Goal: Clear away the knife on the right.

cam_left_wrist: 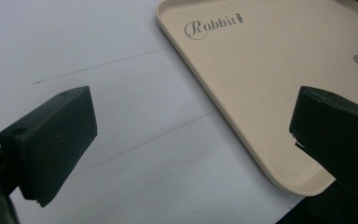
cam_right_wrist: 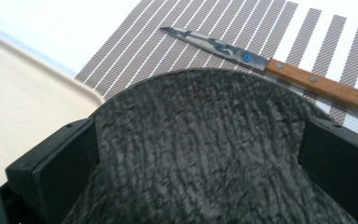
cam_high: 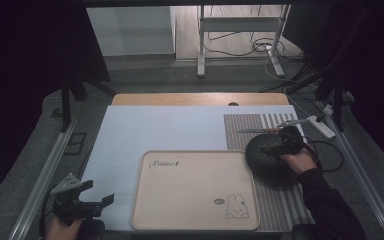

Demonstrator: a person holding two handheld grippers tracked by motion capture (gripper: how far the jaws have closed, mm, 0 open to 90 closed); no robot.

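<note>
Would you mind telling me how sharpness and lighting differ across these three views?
High view: dim, with dark surroundings; the beige tray is the brightest area. Left gripper view: evenly lit, the tray lettering crisp, the near jaws soft. Right gripper view: the knife is sharp, while the dark round plate close to the lens looks slightly blurred.

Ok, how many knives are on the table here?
1. The knife lies on the striped placemat at the far right, just beyond the dark round plate under the right gripper.
</note>
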